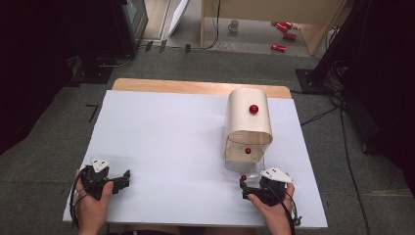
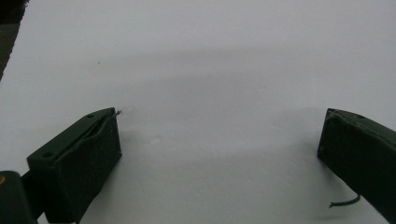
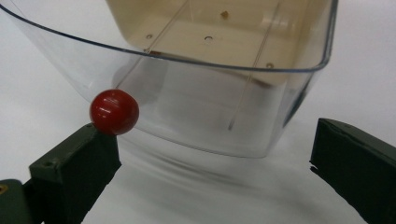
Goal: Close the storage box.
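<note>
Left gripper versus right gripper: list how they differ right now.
The left gripper has only bare white table between its jaws; the right gripper faces a clear drawer, its red knob beside one jaw. In the high view, left sits far from the wooden box, right just before it. Both stand open, holding nothing.

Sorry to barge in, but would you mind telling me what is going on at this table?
A person holds a gripper in each hand at a white table. The right gripper sits in front of a clear drawer pulled out of a beige rounded cabinet. Its jaws are open, with the drawer's red knob at the tip of one jaw and nothing clamped. The left gripper rests open over the bare table, away from the cabinet.
</note>
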Tool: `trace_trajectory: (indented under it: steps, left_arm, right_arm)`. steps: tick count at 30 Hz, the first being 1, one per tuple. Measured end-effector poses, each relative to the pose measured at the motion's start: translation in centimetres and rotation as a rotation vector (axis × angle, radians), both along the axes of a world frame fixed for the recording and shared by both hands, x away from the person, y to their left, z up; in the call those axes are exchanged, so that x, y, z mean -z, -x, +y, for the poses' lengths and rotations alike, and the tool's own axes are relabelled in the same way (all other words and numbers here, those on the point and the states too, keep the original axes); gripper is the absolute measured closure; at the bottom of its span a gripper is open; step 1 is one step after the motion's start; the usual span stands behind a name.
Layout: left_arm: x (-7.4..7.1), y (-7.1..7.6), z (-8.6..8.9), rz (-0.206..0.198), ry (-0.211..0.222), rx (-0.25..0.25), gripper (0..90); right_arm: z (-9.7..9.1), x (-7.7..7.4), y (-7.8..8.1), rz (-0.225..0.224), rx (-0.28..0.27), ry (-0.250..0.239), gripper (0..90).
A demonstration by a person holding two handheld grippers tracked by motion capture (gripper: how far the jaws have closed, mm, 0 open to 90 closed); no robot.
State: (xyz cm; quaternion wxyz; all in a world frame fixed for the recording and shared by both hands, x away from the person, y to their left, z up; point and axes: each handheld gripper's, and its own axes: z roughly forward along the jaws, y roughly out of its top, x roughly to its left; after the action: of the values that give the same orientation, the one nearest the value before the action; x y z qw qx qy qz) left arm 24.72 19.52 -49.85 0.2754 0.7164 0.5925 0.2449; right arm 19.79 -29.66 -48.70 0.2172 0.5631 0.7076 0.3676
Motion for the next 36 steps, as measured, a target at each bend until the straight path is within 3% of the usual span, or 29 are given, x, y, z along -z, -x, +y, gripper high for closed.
trace_trajectory:
  steps: [12,21,36]
  left_arm:
    - [0.0,0.0,0.0,0.0,0.0,0.0,0.0]
    - [0.0,0.0,0.0,0.0,0.0,0.0,0.0]
    - [0.0,0.0,0.0,0.0,0.0,0.0,0.0]
  right_arm:
    - [-0.1,0.0,-2.0,-0.01,0.016,0.005,1.3]
    - [-0.1,-0.4,-3.2,-0.043,0.033,0.004,1.9]
    - [0.1,-0.3,-3.7,-0.079,0.065,0.007,4.6]
